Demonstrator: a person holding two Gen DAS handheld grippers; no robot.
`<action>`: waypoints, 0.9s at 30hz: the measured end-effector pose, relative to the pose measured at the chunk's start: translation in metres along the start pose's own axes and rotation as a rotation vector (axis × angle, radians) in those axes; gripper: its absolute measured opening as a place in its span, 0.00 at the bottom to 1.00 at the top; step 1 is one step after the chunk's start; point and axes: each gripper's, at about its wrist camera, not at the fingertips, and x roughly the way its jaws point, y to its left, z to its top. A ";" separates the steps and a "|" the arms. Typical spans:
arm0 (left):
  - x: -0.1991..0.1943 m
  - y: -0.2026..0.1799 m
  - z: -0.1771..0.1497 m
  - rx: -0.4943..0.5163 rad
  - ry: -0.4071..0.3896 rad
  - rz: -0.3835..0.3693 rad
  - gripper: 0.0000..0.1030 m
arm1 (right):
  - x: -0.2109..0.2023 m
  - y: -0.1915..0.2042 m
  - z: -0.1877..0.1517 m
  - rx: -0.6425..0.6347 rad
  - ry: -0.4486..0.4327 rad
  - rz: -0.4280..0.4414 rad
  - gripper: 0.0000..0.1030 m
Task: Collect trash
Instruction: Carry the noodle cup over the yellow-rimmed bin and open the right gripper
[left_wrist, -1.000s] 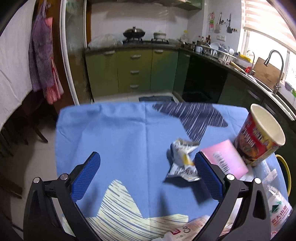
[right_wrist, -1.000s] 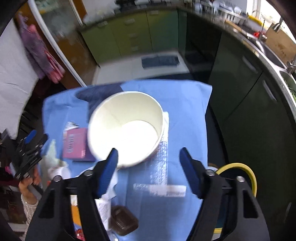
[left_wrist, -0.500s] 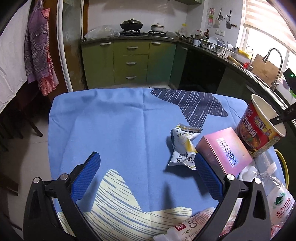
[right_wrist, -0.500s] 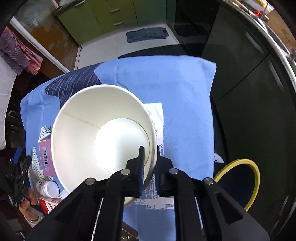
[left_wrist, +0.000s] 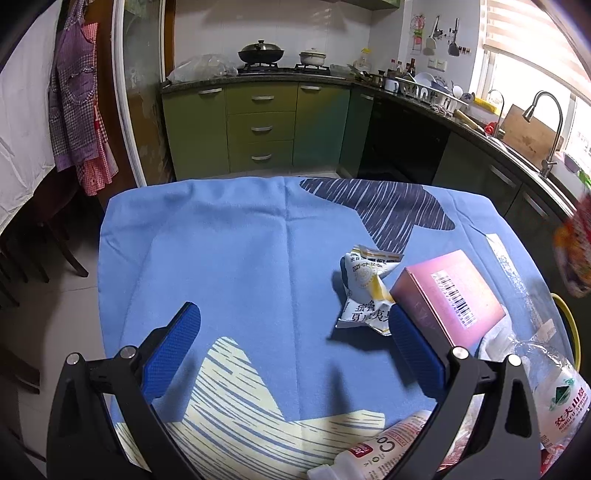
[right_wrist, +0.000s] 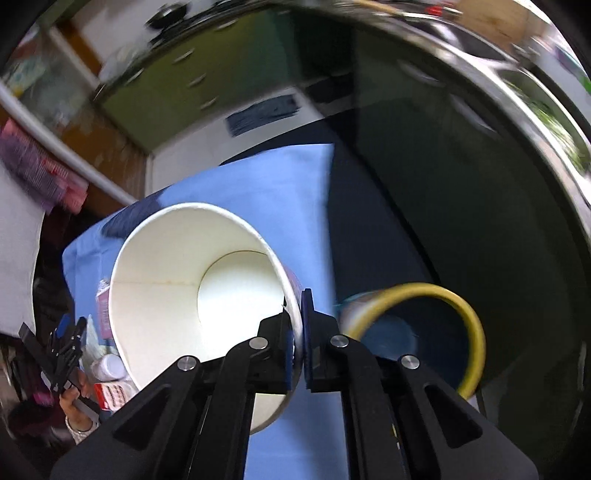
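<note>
My right gripper (right_wrist: 298, 334) is shut on the rim of an empty paper noodle cup (right_wrist: 177, 295), which hangs tilted above the blue tablecloth (right_wrist: 258, 199). The same cup (left_wrist: 574, 251) shows blurred at the right edge of the left wrist view. Below and to its right stands a yellow-rimmed bin (right_wrist: 436, 332). My left gripper (left_wrist: 293, 345) is open over the tablecloth (left_wrist: 221, 266), nothing between its fingers. A crumpled snack wrapper (left_wrist: 364, 291) lies just beyond its right finger, beside a pink box (left_wrist: 448, 295).
A plastic water bottle (left_wrist: 554, 384) and a white tube (left_wrist: 376, 450) lie at the table's near right. The yellow bin rim (left_wrist: 569, 325) shows past the table's right edge. Green kitchen cabinets (left_wrist: 266, 125) and a dark counter with a sink (left_wrist: 532, 147) ring the table.
My right gripper closed on the cup's rim, lifted it and carried it off the table's right side toward the bin, tilting it. The left gripper stayed put and open.
</note>
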 end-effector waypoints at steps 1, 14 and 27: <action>0.000 0.000 0.000 0.001 -0.001 -0.001 0.94 | -0.004 -0.021 -0.009 0.029 -0.001 -0.015 0.05; 0.003 -0.012 -0.005 0.044 -0.002 0.003 0.94 | 0.095 -0.164 -0.078 0.241 0.128 -0.147 0.05; 0.009 -0.020 -0.009 0.079 0.026 -0.013 0.94 | 0.172 -0.180 -0.089 0.287 0.239 -0.163 0.20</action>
